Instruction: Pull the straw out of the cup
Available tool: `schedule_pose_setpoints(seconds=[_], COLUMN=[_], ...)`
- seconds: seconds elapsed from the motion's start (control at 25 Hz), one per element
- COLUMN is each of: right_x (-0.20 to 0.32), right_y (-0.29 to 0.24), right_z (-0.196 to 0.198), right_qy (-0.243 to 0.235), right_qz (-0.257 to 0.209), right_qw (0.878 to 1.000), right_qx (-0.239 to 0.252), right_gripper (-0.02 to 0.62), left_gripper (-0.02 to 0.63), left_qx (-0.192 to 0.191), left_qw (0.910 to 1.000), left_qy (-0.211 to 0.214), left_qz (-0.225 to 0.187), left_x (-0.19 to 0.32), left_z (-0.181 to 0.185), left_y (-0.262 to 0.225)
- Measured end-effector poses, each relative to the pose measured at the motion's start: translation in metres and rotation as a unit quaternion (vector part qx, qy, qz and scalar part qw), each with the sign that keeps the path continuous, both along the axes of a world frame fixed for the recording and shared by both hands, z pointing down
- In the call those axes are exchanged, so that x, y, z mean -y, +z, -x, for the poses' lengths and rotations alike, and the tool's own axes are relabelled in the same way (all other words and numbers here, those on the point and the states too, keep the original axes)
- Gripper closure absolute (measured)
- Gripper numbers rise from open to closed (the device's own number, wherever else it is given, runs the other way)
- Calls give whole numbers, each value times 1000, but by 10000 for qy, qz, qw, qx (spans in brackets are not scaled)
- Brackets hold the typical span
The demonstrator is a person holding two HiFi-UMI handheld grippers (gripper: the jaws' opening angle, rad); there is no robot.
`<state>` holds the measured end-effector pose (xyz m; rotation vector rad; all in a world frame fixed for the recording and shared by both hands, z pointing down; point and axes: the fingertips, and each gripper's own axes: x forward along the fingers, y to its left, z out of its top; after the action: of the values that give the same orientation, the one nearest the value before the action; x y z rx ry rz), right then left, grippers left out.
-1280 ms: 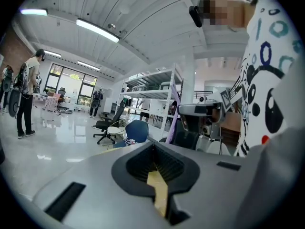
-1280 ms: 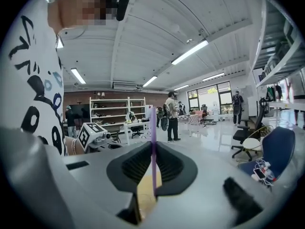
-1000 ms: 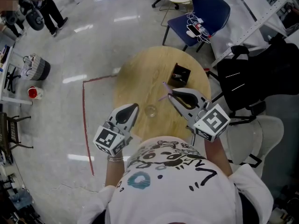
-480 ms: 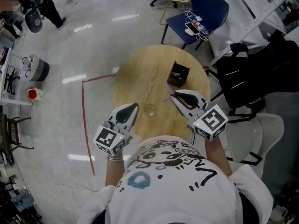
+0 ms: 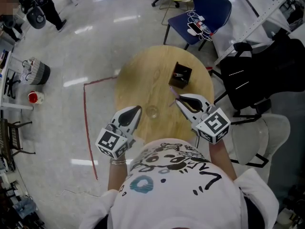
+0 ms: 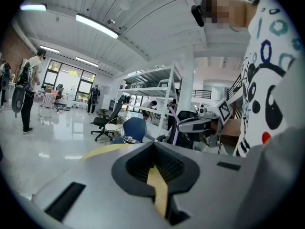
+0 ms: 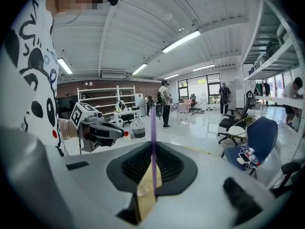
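A clear cup (image 5: pixel 152 112) stands on the round wooden table (image 5: pixel 143 75), with no straw in it. My right gripper (image 5: pixel 179 98) hovers to the right of the cup, shut on a purple straw (image 5: pixel 172 92). In the right gripper view the straw (image 7: pixel 153 128) rises upright from between the closed pads of the right gripper (image 7: pixel 152 149). In the head view my left gripper (image 5: pixel 138 108) hangs just left of the cup, shut and empty. The left gripper (image 6: pixel 155 149) holds nothing in its own view either, where the right gripper (image 6: pixel 190 124) and its straw (image 6: pixel 174 125) show across from it.
A black open box (image 5: pixel 181 75) sits on the far side of the table. Beyond the table stands a blue chair (image 5: pixel 209 8) with a phone and cables on it. A black backpack (image 5: pixel 259 78) and a white chair (image 5: pixel 269 137) are at the right. Red tape (image 5: pixel 86 123) marks the floor at the left.
My right gripper has sunk a little toward the table with the straw still in it. The left gripper and the cup have stayed in place.
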<state>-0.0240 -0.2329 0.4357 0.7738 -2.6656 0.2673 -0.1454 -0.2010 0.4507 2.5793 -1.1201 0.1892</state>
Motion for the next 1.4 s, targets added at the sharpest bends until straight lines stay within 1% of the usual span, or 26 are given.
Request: schedule_pose_setpoints(seconds=[0.44,0.68,1.4], right_x=[-7,-12,-14], right_y=[12,19,23], right_z=[-8,-9,-13], right_qy=[32,-2,13], right_qz=[109,101,163], right_qw=[9998,9990,9989], right_qx=[-178,-434,-431], right_gripper=[549,549,549], left_gripper=[591,591,591], left_qx=[-9,1,8], left_qw=[10000,10000,9999], left_qy=[34,46,58], left_qz=[32,56,85], left_x=[-3,-7,-6], left_z=[-6,-6,-11], left_y=[1,1,4])
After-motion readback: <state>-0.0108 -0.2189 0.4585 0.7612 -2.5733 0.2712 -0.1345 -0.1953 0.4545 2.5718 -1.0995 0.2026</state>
